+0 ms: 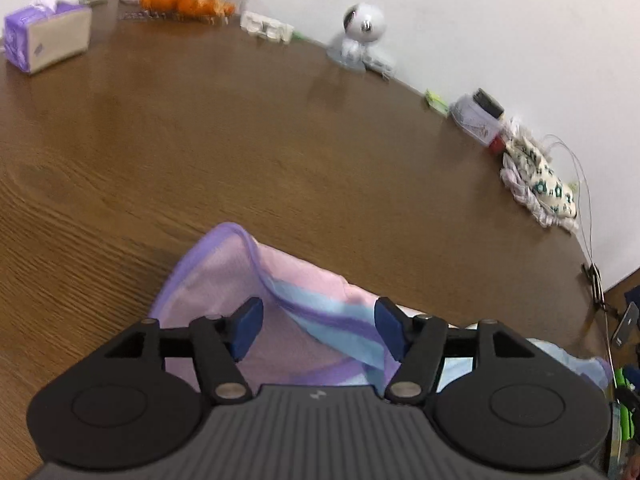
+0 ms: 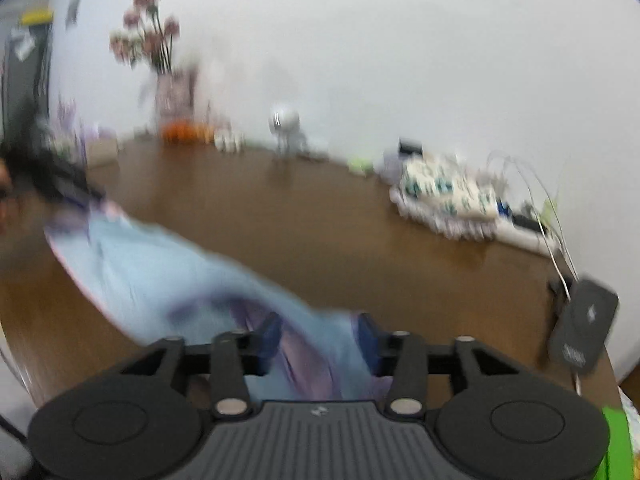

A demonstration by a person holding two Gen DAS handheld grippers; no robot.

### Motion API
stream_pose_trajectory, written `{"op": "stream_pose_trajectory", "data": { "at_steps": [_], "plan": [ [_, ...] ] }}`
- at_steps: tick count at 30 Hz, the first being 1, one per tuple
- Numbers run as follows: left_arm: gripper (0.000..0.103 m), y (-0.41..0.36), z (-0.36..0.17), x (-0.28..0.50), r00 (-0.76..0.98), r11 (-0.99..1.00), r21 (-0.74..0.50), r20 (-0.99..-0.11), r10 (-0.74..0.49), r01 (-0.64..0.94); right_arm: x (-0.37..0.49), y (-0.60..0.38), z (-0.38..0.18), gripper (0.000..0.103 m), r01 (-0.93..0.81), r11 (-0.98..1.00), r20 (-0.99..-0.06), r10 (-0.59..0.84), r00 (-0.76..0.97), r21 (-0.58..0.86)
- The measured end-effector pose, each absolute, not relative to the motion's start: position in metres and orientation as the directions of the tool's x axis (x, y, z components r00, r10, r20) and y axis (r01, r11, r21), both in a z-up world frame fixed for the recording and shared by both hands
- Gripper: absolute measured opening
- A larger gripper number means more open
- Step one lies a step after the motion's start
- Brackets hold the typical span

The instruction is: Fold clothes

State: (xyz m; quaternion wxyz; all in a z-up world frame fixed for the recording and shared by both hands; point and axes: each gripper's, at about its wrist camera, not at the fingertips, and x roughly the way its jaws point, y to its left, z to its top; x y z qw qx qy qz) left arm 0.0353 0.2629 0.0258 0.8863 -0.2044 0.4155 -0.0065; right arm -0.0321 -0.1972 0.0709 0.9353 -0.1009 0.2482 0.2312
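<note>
Left gripper (image 1: 318, 330) first: blue pads (image 1: 248, 326) spread wide, nothing pinched, just hanging over the pastel garment (image 1: 240, 276) with fabric showing in the gap. Right pad sitting at the blue and purple striped band, touching or not, hard to say. Cloth bunched up right under the fingers, pink with a purple hem folded over itself, lying on the brown wooden table (image 1: 200, 140).

Right gripper (image 2: 318, 342) pretty blurry. Pads (image 2: 270, 334) set apart with a twist of light blue and purple cloth (image 2: 160, 272) running between them, but too smeared to tell whether actually clamped or just straddling it. From there the fabric stretching away to the left across the tabletop (image 2: 360, 240), far end raised near a dark blurred shape at the left edge.

Further out along the wall: purple tissue box (image 1: 46, 38), clear container with something orange inside (image 1: 188, 0), small round white camera on a stand (image 1: 362, 26), floral cloth bundle (image 1: 538, 180) with thin wires beside it. Vase of pinkish flowers (image 2: 146, 40) in the right wrist view, plus a dark flat device (image 2: 582, 332) propped at the table's right edge.
</note>
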Motion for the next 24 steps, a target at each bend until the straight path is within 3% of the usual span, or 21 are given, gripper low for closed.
{"op": "stream_pose_trajectory", "data": {
  "at_steps": [2, 5, 6, 9, 16, 17, 19, 20, 21, 24],
  "plan": [
    [0.058, 0.261, 0.026, 0.038, 0.648, 0.918, -0.362, -0.74, -0.18, -0.159, -0.03, -0.18, 0.074, 0.044, -0.531, 0.845, -0.501, 0.436, 0.748, -0.058],
    [0.02, 0.267, 0.023, 0.04, 0.662, 0.898, -0.411, -0.718, -0.214, -0.155, -0.032, -0.149, 0.065, 0.044, -0.603, 0.794, -0.509, 0.487, 0.71, -0.081],
    [0.014, 0.27, 0.022, 0.04, 0.665, 0.895, -0.417, -0.716, -0.213, -0.162, -0.032, -0.138, 0.061, 0.044, -0.624, 0.776, -0.515, 0.501, 0.696, -0.089],
    [0.005, 0.278, 0.02, 0.04, 0.694, 0.876, -0.451, -0.687, -0.218, -0.172, -0.029, -0.115, 0.05, 0.044, -0.659, 0.748, -0.537, 0.527, 0.659, -0.074],
    [0.001, 0.287, 0.02, 0.042, 0.743, 0.843, -0.514, -0.624, -0.24, -0.159, -0.026, -0.09, 0.035, 0.043, -0.675, 0.738, -0.593, 0.549, 0.589, 0.014],
    [0.003, 0.287, 0.022, 0.041, 0.739, 0.846, -0.505, -0.633, -0.229, -0.171, -0.027, -0.09, 0.033, 0.043, -0.677, 0.736, -0.597, 0.55, 0.583, 0.017],
    [0.019, 0.278, 0.028, 0.038, 0.701, 0.877, -0.434, -0.691, -0.177, -0.207, -0.03, -0.09, 0.03, 0.043, -0.681, 0.732, -0.603, 0.551, 0.577, 0.016],
    [0.047, 0.267, 0.033, 0.034, 0.692, 0.896, -0.393, -0.706, -0.151, -0.205, -0.03, -0.09, 0.028, 0.043, -0.682, 0.732, -0.606, 0.549, 0.576, 0.014],
    [0.066, 0.257, 0.037, 0.03, 0.683, 0.915, -0.35, -0.719, -0.124, -0.203, -0.031, -0.091, 0.027, 0.043, -0.682, 0.731, -0.609, 0.547, 0.575, 0.012],
    [0.069, 0.214, 0.044, 0.02, 0.696, 0.971, -0.179, -0.717, -0.02, -0.157, -0.033, -0.089, 0.023, 0.045, -0.684, 0.729, -0.611, 0.552, 0.567, 0.022]
  ]
}}
